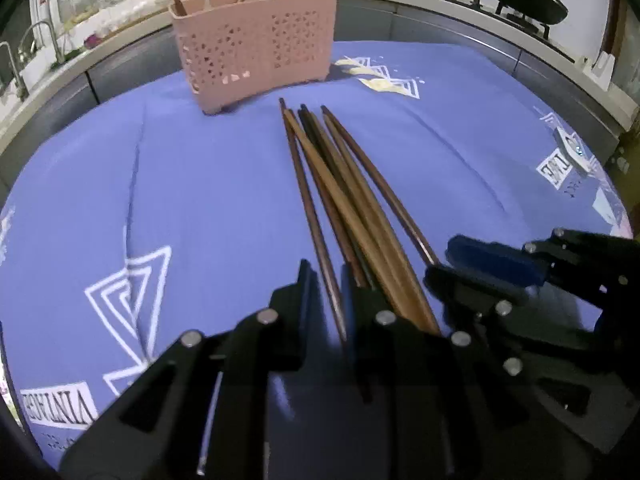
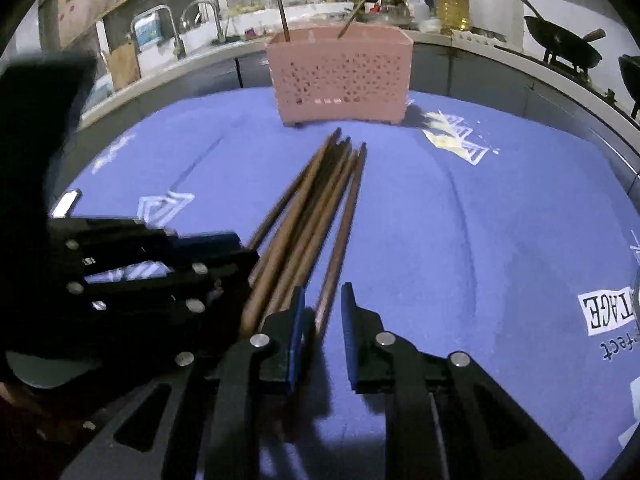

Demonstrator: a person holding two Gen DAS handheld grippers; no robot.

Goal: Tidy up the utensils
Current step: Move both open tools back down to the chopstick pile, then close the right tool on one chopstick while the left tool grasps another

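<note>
Left wrist view: I am lowering nothing further; my left tool (image 1: 326, 280) is sitting narrow around one dark brown wooden chopstick (image 1: 316, 224) at the left edge of the bundle of brown wooden chopsticks (image 1: 352, 200) lying on the blue printed cloth over the counter (image 1: 192, 184). My right tool (image 2: 322, 300) is sitting narrow with the rightmost chopstick (image 2: 344, 232) between its pads; whether they are pressing it, I cannot tell. Beyond the bundle, the pink perforated plastic utensil basket (image 1: 256, 44) is standing upright, holding two chopsticks.
</note>
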